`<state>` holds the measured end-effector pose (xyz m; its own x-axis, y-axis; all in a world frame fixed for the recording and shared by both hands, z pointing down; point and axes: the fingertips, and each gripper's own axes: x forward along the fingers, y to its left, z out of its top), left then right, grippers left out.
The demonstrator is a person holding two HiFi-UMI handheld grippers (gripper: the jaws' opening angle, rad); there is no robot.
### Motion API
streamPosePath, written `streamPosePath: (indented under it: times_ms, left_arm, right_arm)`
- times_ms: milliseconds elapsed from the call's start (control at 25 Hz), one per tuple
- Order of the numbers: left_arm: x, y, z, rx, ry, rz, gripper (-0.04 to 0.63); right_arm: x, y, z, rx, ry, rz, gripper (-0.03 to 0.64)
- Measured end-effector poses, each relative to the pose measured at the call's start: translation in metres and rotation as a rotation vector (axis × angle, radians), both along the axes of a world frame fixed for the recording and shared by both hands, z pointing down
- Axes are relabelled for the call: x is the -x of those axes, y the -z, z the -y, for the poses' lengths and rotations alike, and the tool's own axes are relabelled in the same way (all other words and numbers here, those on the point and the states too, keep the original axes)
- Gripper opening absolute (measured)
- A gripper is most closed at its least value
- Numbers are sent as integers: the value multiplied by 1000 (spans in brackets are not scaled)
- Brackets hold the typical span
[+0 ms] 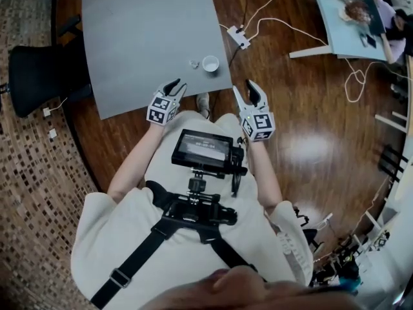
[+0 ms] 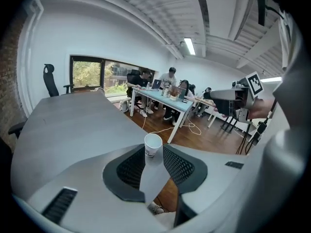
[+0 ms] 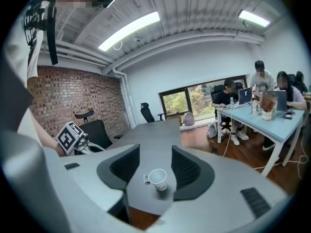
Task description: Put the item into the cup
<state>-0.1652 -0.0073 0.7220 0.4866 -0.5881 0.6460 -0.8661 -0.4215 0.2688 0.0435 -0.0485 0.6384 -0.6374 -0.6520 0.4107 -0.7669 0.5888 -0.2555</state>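
Observation:
A white paper cup (image 1: pixel 210 63) stands upright near the front right corner of the grey table (image 1: pixel 142 31). A small pale item (image 1: pixel 193 62) lies on the table just left of it. My left gripper (image 1: pixel 173 87) hovers at the table's front edge, jaws open and empty. My right gripper (image 1: pixel 251 90) is off the table's corner over the floor, also open and empty. In the left gripper view the cup (image 2: pixel 153 144) shows ahead between the open jaws of the left gripper (image 2: pixel 153 161). In the right gripper view the cup (image 3: pixel 158 178) and item (image 3: pixel 146 179) lie beyond the right gripper (image 3: pixel 155 154).
A black office chair (image 1: pixel 39 76) stands left of the table. A white power strip with cables (image 1: pixel 239 37) lies on the wooden floor to the right. A light blue desk (image 1: pixel 348 18) with seated people is at the far right. A camera rig (image 1: pixel 203 150) hangs on the person's chest.

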Motion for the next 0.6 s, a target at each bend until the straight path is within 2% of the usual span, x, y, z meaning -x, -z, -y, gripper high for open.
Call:
streamPosePath:
  times_ms: [240,480,600]
  left_arm:
    - [-18,-56,39,92,-91,53,118]
    - [-16,-83,59,87,-158,147,118]
    - [-10,-100,64,114,-186,174,118]
  right_arm:
    - [-18,-23,27,32,-37,-7,216]
    - [-22,-23,28,26,-69,7,216]
    - [-17,-19,32,26,-58,5,216]
